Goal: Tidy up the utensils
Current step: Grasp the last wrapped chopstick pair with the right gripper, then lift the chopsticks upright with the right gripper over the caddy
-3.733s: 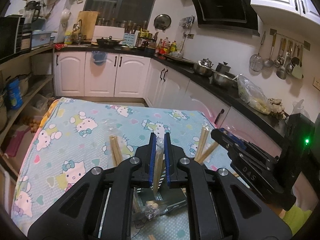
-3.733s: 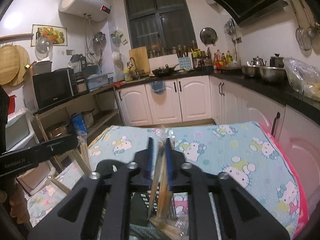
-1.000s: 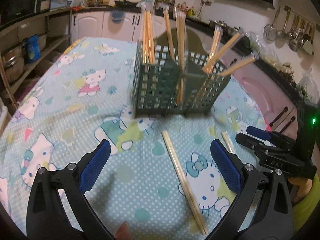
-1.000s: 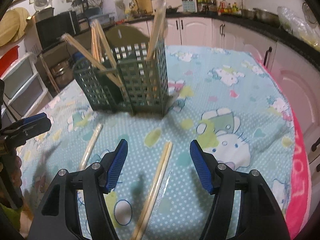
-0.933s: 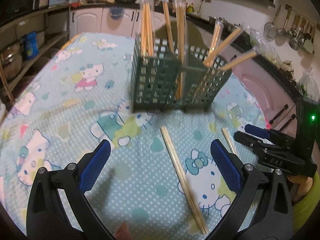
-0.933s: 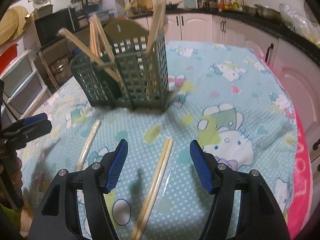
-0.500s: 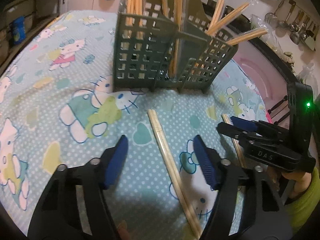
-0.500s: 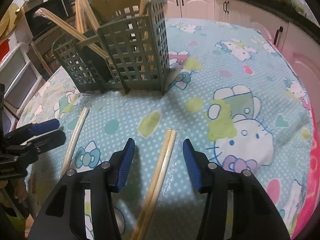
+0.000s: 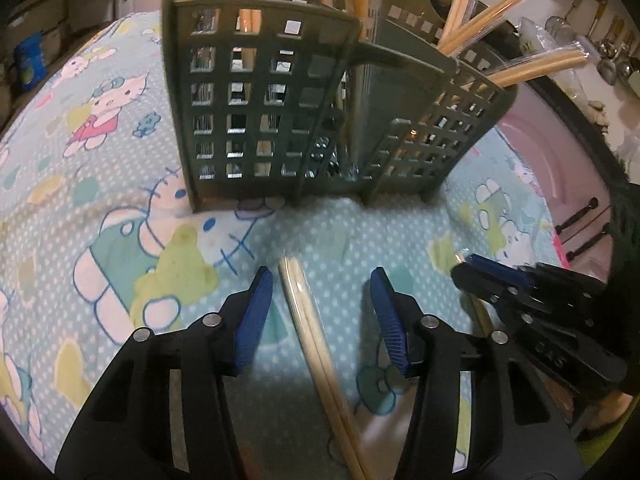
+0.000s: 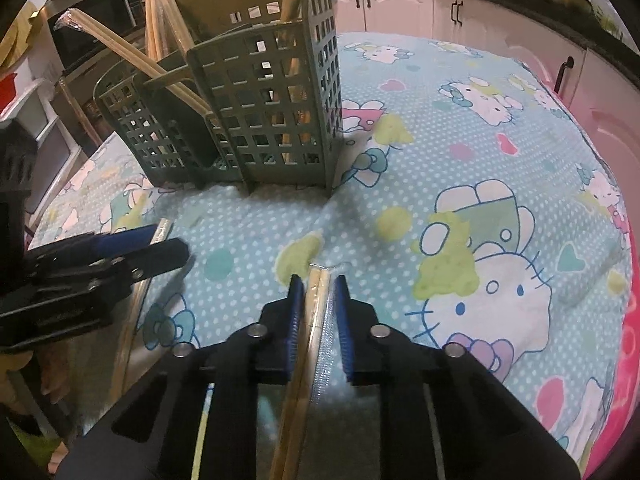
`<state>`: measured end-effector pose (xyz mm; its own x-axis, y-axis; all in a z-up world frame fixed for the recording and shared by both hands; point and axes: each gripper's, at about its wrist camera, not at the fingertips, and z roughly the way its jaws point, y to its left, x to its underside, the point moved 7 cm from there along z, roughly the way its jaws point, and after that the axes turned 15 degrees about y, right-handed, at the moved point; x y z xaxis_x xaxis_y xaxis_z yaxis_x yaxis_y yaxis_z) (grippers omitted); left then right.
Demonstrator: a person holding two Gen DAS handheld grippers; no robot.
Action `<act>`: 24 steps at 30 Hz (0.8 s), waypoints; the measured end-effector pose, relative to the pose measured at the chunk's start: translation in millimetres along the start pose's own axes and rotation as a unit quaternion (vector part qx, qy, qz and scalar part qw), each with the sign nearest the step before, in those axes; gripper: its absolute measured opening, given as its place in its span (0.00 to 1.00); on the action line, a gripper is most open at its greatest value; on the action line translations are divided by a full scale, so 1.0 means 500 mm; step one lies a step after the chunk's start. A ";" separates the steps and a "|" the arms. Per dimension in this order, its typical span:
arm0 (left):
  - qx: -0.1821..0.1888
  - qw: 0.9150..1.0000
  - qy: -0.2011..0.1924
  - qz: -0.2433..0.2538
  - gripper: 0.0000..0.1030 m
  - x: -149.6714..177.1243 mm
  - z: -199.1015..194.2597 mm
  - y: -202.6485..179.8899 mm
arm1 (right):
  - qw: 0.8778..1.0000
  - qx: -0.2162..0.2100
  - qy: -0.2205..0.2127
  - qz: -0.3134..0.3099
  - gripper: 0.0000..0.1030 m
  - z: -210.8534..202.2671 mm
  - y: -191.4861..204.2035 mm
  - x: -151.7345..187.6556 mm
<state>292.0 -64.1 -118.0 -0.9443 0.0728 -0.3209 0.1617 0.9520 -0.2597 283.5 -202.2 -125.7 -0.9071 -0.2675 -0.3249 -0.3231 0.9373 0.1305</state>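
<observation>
- Right under my left gripper (image 9: pixel 322 312) lies a wrapped pair of pale wooden chopsticks (image 9: pixel 316 344) on the cartoon-cat tablecloth (image 9: pixel 100 240). Its long axis runs pretty much along the fingers, tip pointing away toward the caddy. It sits between the blue pads (image 9: pixel 256 316) but off-centre, closer to the left one, and I don't see either pad touching it.
- Jaws on that side stand at a medium gap, roomy on the right of the pair. Nothing held.
- Over on my right gripper (image 10: pixel 318 312) it's the same deal with a second wrapped chopstick pair (image 10: pixel 314 320), again lined up lengthwise with the fingers. The gap is much narrower here, the pads (image 10: pixel 296 312) sitting just beside the sticks. I honestly can't tell if they've bitten yet; looks like a sliver of space on the right side.
- So each hand has its own pair, and the right one looks nearer to a grip, I'd guess.
- Each gripper shows up in the other's view, hovering low over the cloth off to the side.
- Further out stands the dark green plastic lattice utensil caddy (image 9: pixel 280 96), upright on the cloth. Several wrapped chopstick pairs (image 9: pixel 532 68) are already in its compartments, some upright, some leaning out.
- My read: close, lift, then tip the sticks vertical to drop them in.
</observation>
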 end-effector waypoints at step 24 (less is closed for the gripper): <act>0.031 0.999 -0.028 -0.015 0.02 0.026 -0.099 0.084 | 1.000 -0.004 -0.009 0.014 0.11 -0.033 -0.005 0.034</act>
<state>272.2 -8.3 -87.9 -0.9316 0.0272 -0.3624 0.1533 0.9335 -0.3242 264.6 -212.8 -116.1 -0.9105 -0.2374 -0.3387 -0.3006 0.9423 0.1476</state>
